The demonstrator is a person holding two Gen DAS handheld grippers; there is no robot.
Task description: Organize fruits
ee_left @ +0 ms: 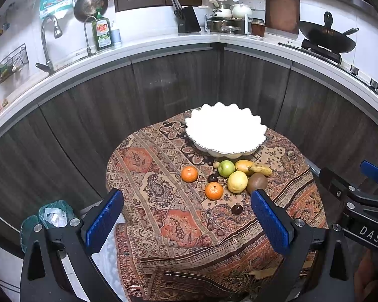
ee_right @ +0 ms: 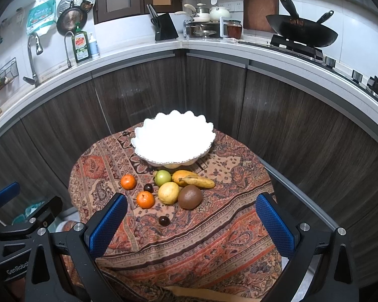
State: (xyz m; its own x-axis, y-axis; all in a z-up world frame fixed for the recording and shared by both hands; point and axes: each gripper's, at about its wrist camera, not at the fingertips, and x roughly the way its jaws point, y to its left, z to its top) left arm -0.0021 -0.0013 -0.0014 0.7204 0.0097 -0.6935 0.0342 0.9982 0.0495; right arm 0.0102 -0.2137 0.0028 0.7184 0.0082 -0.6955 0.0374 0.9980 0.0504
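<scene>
While both tools gape (empty), fruits (ee_right: 168,192) lie before bowl (ee_right: 174,138).

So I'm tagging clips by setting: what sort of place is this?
A home kitchen: a sink tap, a wok on the stove and a knife block line the counter.

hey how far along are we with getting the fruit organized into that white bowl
Nothing looks done yet: the white bowl seems empty, though glare washes out its inside. Nothing is in hand; the left gripper and right gripper are both open short of the fruit. Left to move, all on the cloth: two oranges, green apple, yellow fruit, brown fruit, banana and two small dark fruits.
</scene>
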